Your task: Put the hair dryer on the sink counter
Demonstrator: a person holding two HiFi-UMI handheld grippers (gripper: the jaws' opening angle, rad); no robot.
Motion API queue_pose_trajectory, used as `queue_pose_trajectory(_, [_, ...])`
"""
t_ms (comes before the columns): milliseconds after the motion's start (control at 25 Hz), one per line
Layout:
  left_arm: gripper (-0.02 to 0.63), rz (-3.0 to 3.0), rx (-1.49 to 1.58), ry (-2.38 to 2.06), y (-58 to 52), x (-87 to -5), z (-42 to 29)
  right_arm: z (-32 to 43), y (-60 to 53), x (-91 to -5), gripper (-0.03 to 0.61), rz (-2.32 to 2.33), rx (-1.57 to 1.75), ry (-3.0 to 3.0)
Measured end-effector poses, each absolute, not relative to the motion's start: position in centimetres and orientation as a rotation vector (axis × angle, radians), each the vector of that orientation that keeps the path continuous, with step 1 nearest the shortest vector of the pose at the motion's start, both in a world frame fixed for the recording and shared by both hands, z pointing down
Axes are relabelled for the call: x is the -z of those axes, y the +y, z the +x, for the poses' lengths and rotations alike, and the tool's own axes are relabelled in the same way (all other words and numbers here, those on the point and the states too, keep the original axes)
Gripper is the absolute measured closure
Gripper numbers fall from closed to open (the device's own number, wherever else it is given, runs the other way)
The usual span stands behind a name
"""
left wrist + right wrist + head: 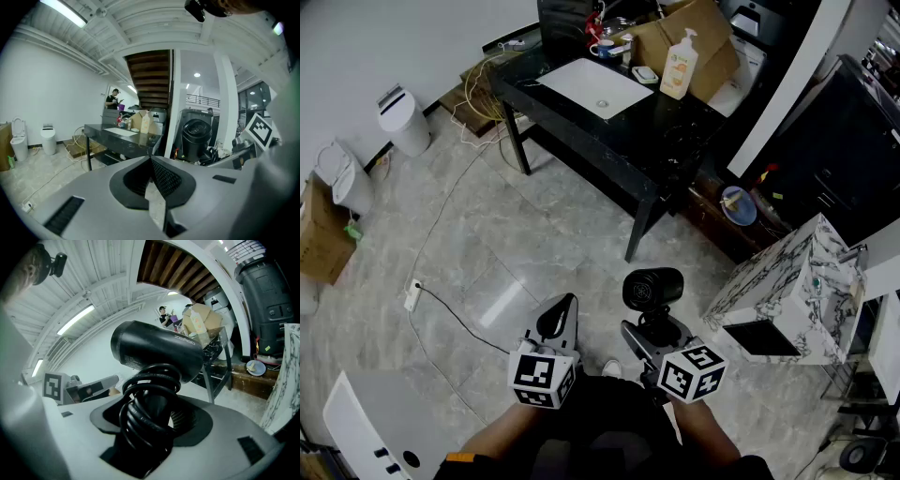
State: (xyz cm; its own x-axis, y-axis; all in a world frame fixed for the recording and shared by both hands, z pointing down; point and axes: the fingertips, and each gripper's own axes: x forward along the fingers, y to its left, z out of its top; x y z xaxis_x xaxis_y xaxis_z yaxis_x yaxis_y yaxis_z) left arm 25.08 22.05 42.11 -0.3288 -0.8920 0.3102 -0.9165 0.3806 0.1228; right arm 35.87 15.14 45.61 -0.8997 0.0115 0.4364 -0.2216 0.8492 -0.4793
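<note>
**A:** Where is the black plastic hair dryer [652,289]?

**B:** It is in the right gripper [649,330]. The fingers pinch its handle, and the thick black cord [143,404] is coiled round that handle between them. The barrel sits just past the fingertips, above the grey marble floor [534,234].

**A:** How does it lie?

**B:** The handle runs along the fingers, in line with the gripper. The barrel is the dryer's long axis, and it lies across that line. One round end faces the left-hand fingers and back toward the person. The views do not settle whether that end is the nozzle or the intake.

**A:** And the left gripper [561,314]?

**B:** Its fingers are pressed together with nothing between them. It sits beside the right gripper and does not touch the hair dryer.

**A:** Which step is in hand?

**B:** It looks like the carry. The hair dryer is gripped, but the black-topped bench [666,141] with its white rectangular basin [595,86] stands well beyond both sets of fingertips.

**A:** What does the next move call for?

**B:** Probably bringing the fingers forward over the bench and picking a bare patch of the dark top. That patch should be beside the basin and away from the pale soap bottle [679,64]. The fingers would then come down until the barrel rests flat, and spread only after that, so the cord-wrapped handle does not roll.
</note>
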Motion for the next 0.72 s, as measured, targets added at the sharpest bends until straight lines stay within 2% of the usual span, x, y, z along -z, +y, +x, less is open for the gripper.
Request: queue_pose_trajectory(720, [0.606,1.591,-0.090,-2.290,21.3,-42.7,21.4,32.1,14.3,-44.9,0.294,0.190,-0.784,-2.618])
